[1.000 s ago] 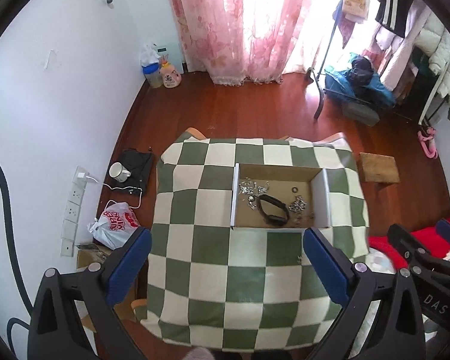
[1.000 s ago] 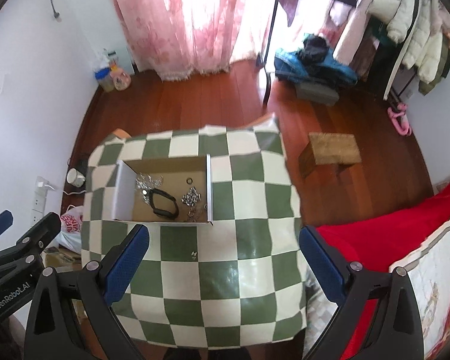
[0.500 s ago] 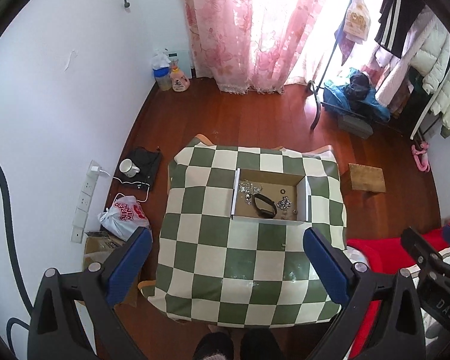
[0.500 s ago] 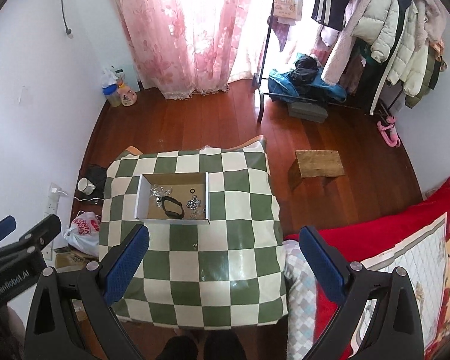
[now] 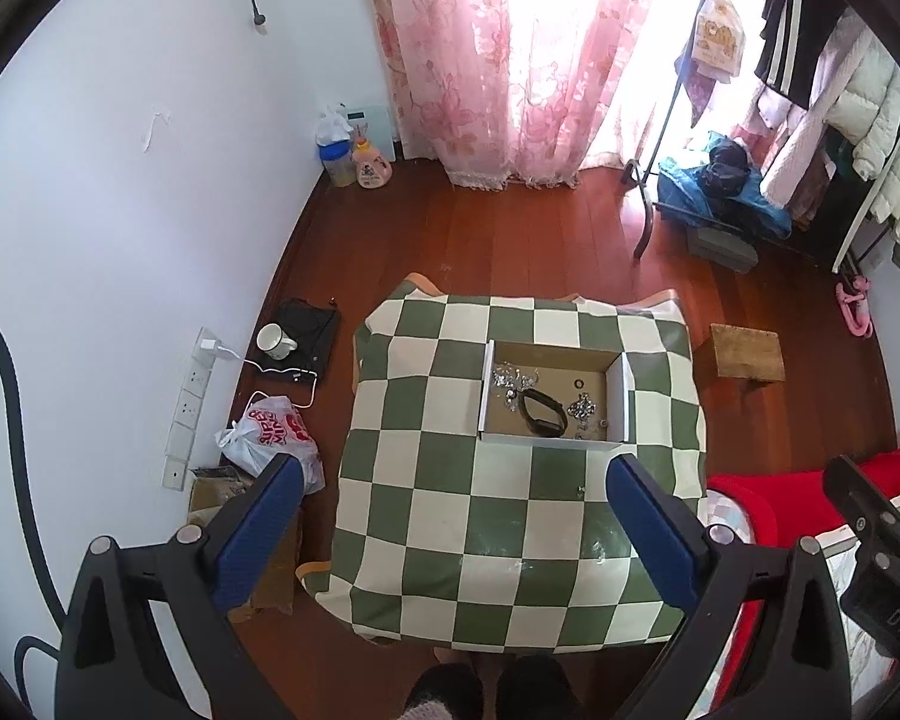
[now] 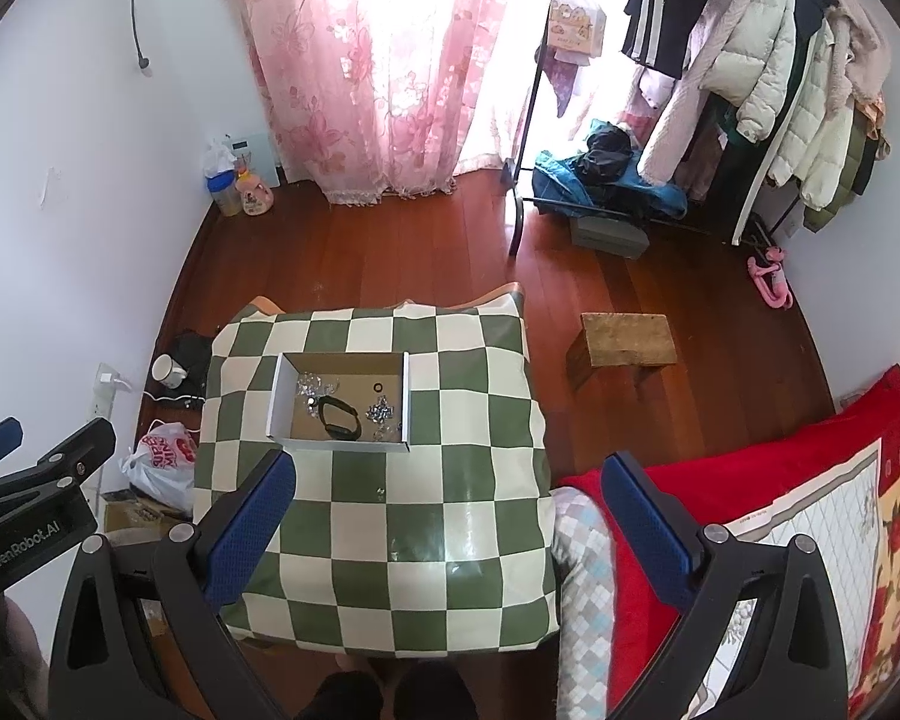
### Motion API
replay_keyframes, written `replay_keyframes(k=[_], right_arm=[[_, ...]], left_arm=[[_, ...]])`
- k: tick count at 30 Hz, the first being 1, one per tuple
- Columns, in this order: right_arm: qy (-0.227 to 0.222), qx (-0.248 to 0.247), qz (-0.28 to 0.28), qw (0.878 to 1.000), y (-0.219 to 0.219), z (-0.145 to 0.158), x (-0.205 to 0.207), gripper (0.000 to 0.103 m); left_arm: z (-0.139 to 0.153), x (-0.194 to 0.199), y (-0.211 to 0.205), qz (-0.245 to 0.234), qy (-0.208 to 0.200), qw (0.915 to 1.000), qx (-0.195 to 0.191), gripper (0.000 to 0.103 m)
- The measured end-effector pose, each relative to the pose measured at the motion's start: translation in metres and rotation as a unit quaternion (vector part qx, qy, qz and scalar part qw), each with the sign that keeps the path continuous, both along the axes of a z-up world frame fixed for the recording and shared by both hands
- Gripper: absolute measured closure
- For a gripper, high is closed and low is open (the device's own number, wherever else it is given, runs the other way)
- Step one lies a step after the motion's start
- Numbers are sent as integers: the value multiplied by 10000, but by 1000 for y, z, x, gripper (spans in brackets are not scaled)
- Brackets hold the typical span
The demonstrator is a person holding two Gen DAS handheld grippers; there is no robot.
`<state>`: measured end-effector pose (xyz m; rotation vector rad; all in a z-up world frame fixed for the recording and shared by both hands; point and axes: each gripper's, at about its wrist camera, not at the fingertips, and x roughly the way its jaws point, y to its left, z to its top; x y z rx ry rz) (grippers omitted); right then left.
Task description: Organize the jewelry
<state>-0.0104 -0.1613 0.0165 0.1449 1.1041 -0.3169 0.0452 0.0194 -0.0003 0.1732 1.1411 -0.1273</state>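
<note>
A shallow cardboard box (image 5: 624, 384) (image 6: 277, 396) sits on the green-and-cream checked table (image 5: 450, 510) (image 6: 480, 516). Inside lie a black band (image 5: 543, 413) (image 6: 340, 417), silver chain jewelry (image 5: 507, 377) (image 6: 312, 387), another silver cluster (image 5: 582, 407) (image 6: 381, 411) and a small black ring (image 5: 578, 384) (image 6: 378, 387). A tiny silver piece (image 5: 581, 488) (image 6: 380, 493) lies on the cloth in front of the box. My left gripper (image 5: 450, 522) and right gripper (image 6: 450, 516) are both open and empty, held high above the table.
A red quilted bed (image 6: 780, 492) is on the right. A wooden stool (image 6: 624, 339), clothes rack (image 6: 750, 90), floor mug (image 5: 276, 341), plastic bag (image 5: 270, 432) and bottles (image 5: 357, 162) surround the table. My feet (image 5: 486, 684) show at the bottom edge.
Both grippers have risen far from the table, so the table and box look much smaller. Both stay open and empty. The jewelry has not moved.
</note>
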Motion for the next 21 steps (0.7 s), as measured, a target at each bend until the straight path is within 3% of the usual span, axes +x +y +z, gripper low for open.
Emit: replay_keyframes(k=[21], right_arm=[[158,45,54,9999,-5,-25,16,0]], left_arm=[[-14,5,-9,-67,192,9998,14,0]])
